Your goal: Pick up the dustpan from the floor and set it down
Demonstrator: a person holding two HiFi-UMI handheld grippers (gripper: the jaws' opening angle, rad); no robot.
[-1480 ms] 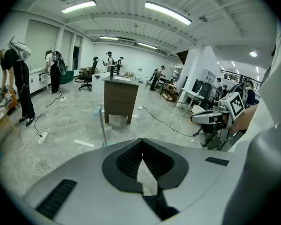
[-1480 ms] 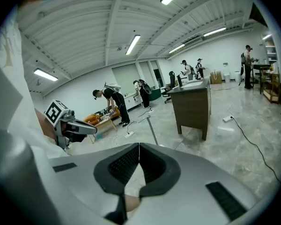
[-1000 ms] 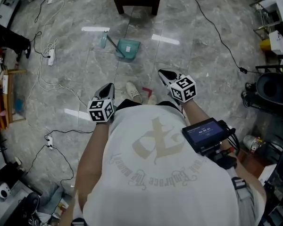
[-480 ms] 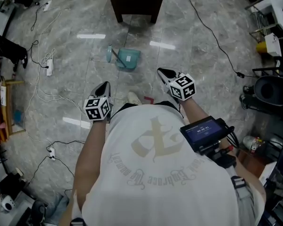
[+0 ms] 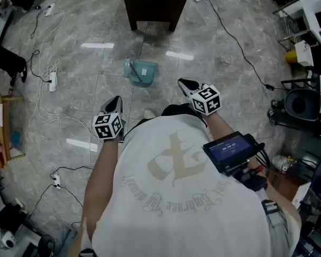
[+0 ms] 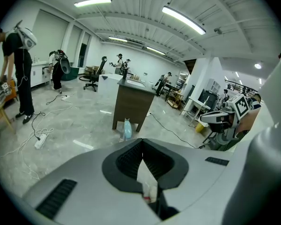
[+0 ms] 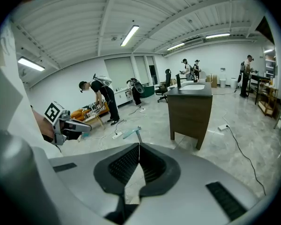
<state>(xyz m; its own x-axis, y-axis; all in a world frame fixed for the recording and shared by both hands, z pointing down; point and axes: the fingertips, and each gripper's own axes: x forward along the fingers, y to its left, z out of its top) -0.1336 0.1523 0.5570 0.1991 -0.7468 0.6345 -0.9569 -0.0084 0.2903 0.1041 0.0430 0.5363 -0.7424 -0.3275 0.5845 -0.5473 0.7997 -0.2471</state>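
A teal dustpan (image 5: 140, 71) lies on the grey marble floor in front of a dark wooden desk (image 5: 152, 4). In the head view my left gripper (image 5: 116, 101) hangs short of it at the lower left, with its jaws shut and empty. My right gripper (image 5: 183, 82) is to the dustpan's right, also shut on nothing. The left gripper view shows the dustpan (image 6: 127, 129) standing pale blue past the shut left gripper (image 6: 142, 144). In the right gripper view the dustpan's long handle (image 7: 131, 132) shows just beyond the shut right gripper (image 7: 139, 146).
Cables and a white power strip (image 5: 52, 81) run over the floor at the left. A black cable (image 5: 241, 52) crosses at the right, near a dark chair (image 5: 305, 103). A wooden rack (image 5: 2, 127) stands at the left edge. People work in the background (image 7: 100, 97).
Both grippers have moved forward over the floor, and the dustpan and desk now sit closer to them. Both pairs of jaws stayed shut.
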